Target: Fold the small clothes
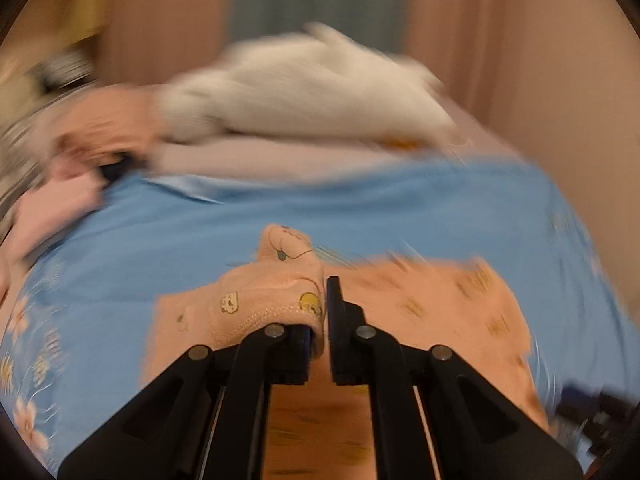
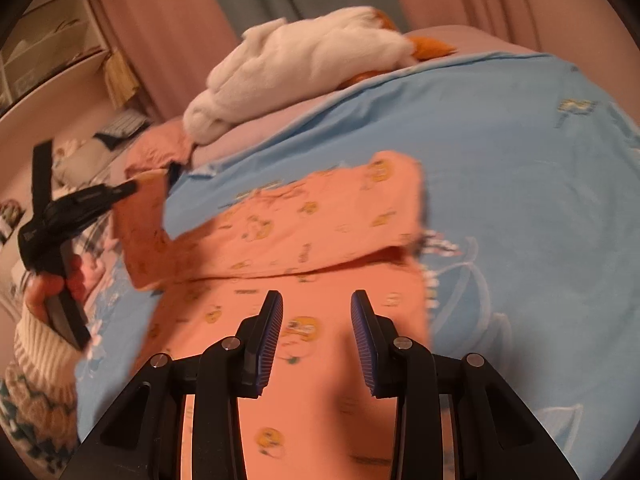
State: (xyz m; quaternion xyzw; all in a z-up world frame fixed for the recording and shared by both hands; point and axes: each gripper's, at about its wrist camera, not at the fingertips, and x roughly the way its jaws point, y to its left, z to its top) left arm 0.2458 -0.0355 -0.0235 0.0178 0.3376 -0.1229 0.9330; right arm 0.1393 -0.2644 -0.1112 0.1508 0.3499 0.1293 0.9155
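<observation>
At the left edge of the right wrist view, a hand [image 2: 46, 292] in a ribbed cream cuff [image 2: 44, 350] grips the handle of the left gripper [image 2: 130, 188]. That tool reaches rightward, its tips pinching a corner of the peach printed garment [image 2: 320, 216] and holding that flap raised off the blue bedsheet [image 2: 500, 168]. Only this view shows that hand and the lifted flap as a whole. The left wrist view, heavily blurred, gives the close detail instead: the left gripper [image 1: 324, 300] has its jaws drawn nearly together on a bunched, hemmed edge of the garment [image 1: 264, 300], which drapes over the left finger.

Further right, the rest of the garment lies flat on the sheet, one layer folded over another. The right gripper [image 2: 316, 316] hovers above that flat part, angled downward, jaws partly apart with nothing between the blue ribbed pads [image 2: 272, 340].

Beyond, a white plush toy [image 2: 304, 64] lies at the head of the bed.
</observation>
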